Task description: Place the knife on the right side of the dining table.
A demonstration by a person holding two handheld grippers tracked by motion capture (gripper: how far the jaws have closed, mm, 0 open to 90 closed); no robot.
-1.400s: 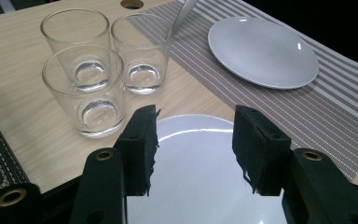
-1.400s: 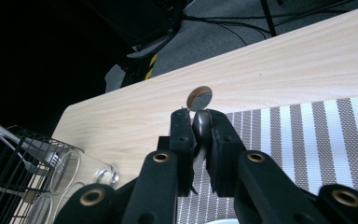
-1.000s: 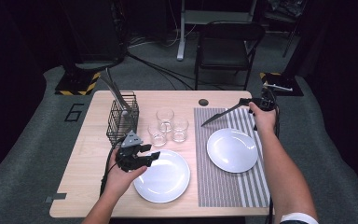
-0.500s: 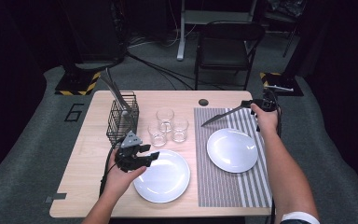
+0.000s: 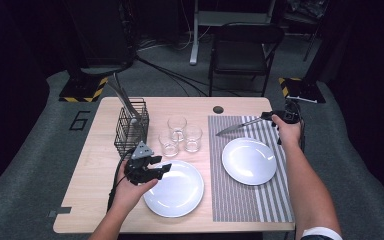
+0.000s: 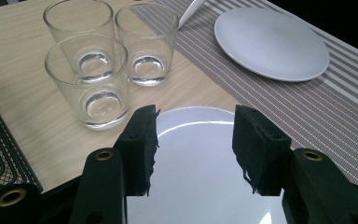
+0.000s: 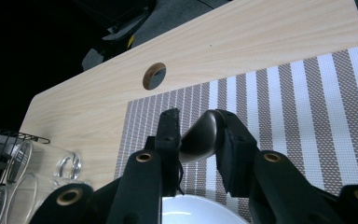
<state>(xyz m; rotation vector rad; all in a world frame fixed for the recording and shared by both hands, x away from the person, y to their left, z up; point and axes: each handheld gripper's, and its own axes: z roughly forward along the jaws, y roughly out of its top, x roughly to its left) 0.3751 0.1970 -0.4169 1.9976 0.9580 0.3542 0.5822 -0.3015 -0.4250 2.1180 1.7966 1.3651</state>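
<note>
Plates come first, going near to far: the near plate lies on bare wood at the front of the surface, and the left tool hovers at its left rim with jaws standing wide and nothing between them. The left gripper view looks through those open jaws onto the same plate.

Beyond it three glasses stand close together, and a wire basket with cutlery handles rising from it sits to their left. A striped mat covers the right part of the surface and carries the far plate.

At the mat's far edge the right tool grips a knife by its handle. Its long axis runs roughly level across the mat, the blade tip pointing left toward the glasses and slightly toward the person. The jaws have just been opening a little, yet the right gripper view shows the dark rounded handle between the pads and touching both.

That view also shows the round hole in the wood up close, while the blade itself is plain in the high view. The left gripper view catches just the pale blade tip above the mat.

Farther back, a black chair stands on grey carpet, with cables across the floor and a dark room behind.
</note>
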